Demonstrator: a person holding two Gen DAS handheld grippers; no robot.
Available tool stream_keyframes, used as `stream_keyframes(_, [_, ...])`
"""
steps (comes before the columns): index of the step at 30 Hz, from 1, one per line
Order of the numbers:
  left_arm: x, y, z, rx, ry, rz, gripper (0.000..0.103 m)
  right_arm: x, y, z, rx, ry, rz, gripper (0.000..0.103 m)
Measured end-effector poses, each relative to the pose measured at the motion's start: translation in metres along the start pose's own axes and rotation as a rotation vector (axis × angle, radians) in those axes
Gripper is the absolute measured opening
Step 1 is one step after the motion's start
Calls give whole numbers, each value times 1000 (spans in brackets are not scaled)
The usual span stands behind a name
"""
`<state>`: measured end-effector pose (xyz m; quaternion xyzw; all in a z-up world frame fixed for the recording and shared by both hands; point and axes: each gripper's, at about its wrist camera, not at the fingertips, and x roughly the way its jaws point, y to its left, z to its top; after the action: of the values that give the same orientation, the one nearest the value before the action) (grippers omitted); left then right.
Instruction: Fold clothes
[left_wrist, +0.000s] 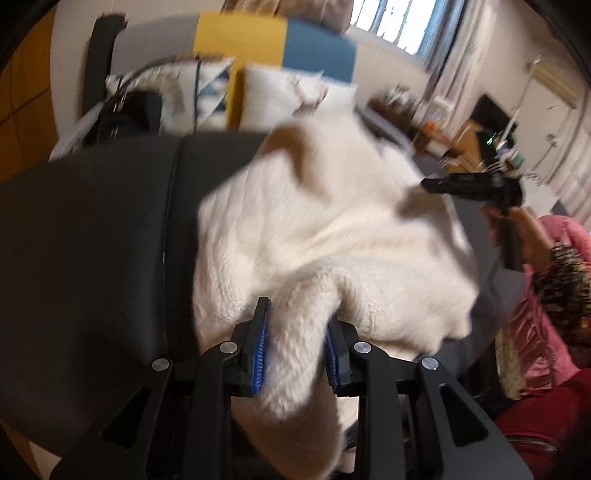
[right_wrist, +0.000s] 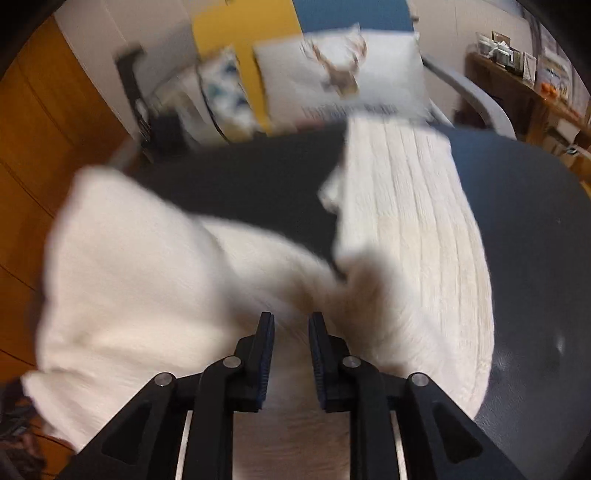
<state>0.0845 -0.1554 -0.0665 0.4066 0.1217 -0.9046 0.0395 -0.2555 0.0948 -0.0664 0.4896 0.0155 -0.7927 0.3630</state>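
Both tongs are gripping the white knit sweater (left_wrist: 332, 236): the left tongs (left_wrist: 295, 354) are pinching a thick sleeve-like fold, while the right tongs (right_wrist: 291, 354) are seemingly closing on cloth, though blur is hiding the contact. The sweater is lying ahead of both on the dark surface (right_wrist: 524, 221), its ribbed length running away from the right tongs. Cushions (right_wrist: 347, 74) and a window (left_wrist: 406, 22) are showing beyond.

a fluffy white ribbed sweater (left_wrist: 332, 236) lies rumpled across a dark table (left_wrist: 92, 236), one part lifted.
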Motion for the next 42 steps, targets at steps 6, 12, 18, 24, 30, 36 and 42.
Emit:
stream_keyframes(6, [-26, -5, 39, 3, -97, -163, 28, -8, -39, 47, 40, -57, -176, 21])
stream_keyframes(12, [-28, -12, 63, -43, -140, -132, 29, 34, -61, 68, 17, 20, -236, 21])
stream_keyframes(18, [31, -15, 72, -42, -51, 64, 29, 61, -74, 59, -8, 62, -248, 24])
stream_keyframes(24, [102, -41, 61, 126, 70, 189, 29, 39, -108, 40, 30, 48, -348, 24])
stream_keyframes(30, [125, -37, 39, 127, 80, 208, 34, -7, -174, 16, 157, 16, -441, 25])
stream_keyframes(36, [126, -38, 30, 146, 51, 210, 41, -34, -203, -5, 225, 1, -438, 26])
stream_keyframes(42, [122, -38, 25, 156, 22, 193, 42, -71, -137, -10, 138, -141, -304, 28])
